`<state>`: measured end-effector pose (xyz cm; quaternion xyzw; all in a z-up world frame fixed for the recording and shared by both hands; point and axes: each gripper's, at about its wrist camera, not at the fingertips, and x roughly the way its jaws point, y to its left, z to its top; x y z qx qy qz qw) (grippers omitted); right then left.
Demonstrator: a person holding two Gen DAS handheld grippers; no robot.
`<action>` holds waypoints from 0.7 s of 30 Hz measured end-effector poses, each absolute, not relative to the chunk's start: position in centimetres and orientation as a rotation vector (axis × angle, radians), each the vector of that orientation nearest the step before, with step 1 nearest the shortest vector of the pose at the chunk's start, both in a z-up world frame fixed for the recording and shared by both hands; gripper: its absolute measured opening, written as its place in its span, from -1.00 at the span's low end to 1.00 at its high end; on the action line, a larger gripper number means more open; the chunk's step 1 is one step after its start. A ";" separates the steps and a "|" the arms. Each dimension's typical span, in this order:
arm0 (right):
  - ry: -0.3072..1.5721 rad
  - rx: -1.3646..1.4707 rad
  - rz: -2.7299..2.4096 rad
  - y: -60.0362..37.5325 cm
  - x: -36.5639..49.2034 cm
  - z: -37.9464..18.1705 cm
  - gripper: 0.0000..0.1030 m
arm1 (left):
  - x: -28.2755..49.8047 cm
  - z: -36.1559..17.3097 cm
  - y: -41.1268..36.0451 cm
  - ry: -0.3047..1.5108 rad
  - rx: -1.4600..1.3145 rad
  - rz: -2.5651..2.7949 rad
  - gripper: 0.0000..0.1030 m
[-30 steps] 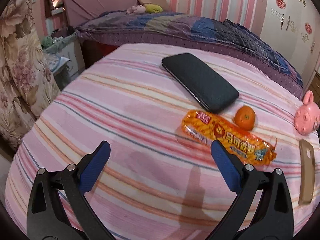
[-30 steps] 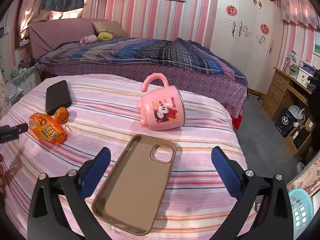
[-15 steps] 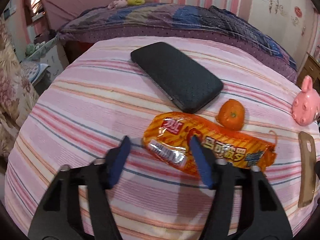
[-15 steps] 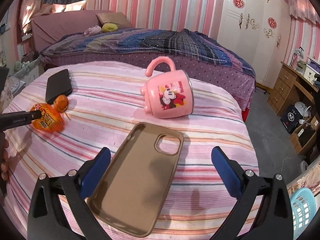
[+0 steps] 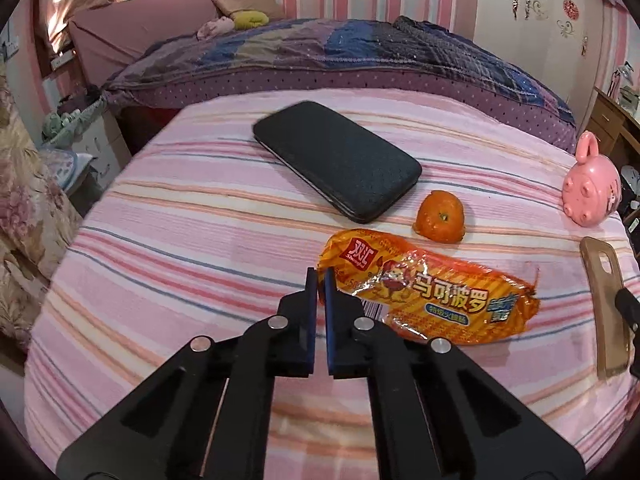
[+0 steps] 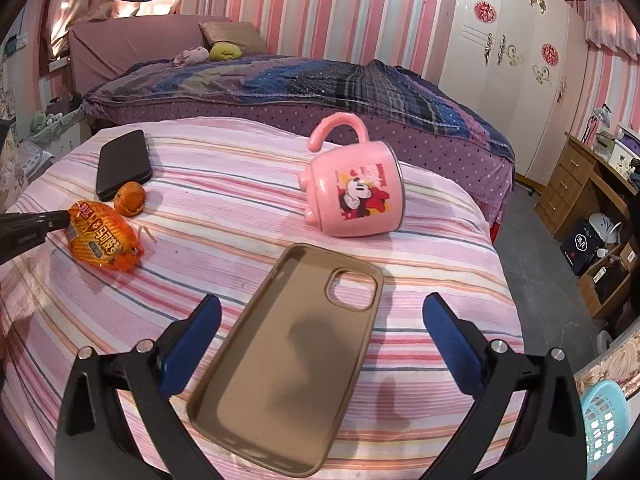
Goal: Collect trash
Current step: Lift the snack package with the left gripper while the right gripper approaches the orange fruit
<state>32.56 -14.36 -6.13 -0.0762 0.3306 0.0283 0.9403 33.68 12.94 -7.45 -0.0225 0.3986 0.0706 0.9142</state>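
An orange snack wrapper [image 5: 432,296] lies on the pink striped bedspread [image 5: 180,240]. My left gripper [image 5: 319,280] is shut, its fingertips pinching the wrapper's near left edge. An orange peel [image 5: 440,216] sits just behind the wrapper. In the right wrist view the wrapper [image 6: 100,240] and peel [image 6: 130,199] lie at the far left, with the left gripper [image 6: 60,220] at the wrapper's edge. My right gripper [image 6: 320,320] is open and empty, hovering over a tan phone case [image 6: 288,356].
A black phone [image 5: 336,160] lies behind the peel. A pink mug [image 6: 356,196] lies on its side mid-bed. A pale blue basket [image 6: 604,424] stands on the floor at lower right. A bed with a dark quilt [image 6: 280,84] is behind.
My left gripper moved forward to the wrapper and closed from wide open to shut on its edge. My right gripper stayed open over the phone case.
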 end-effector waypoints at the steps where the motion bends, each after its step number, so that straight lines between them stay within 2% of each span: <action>1: 0.672 -0.154 0.063 -14.1 32.5 -6.1 0.91 | 33.3 -7.1 13.3 0.813 -0.049 0.147 -0.96; 21: 0.626 -0.368 0.172 -4.7 30.3 -6.0 0.91 | 28.6 -4.5 23.0 0.739 -0.139 0.270 -0.97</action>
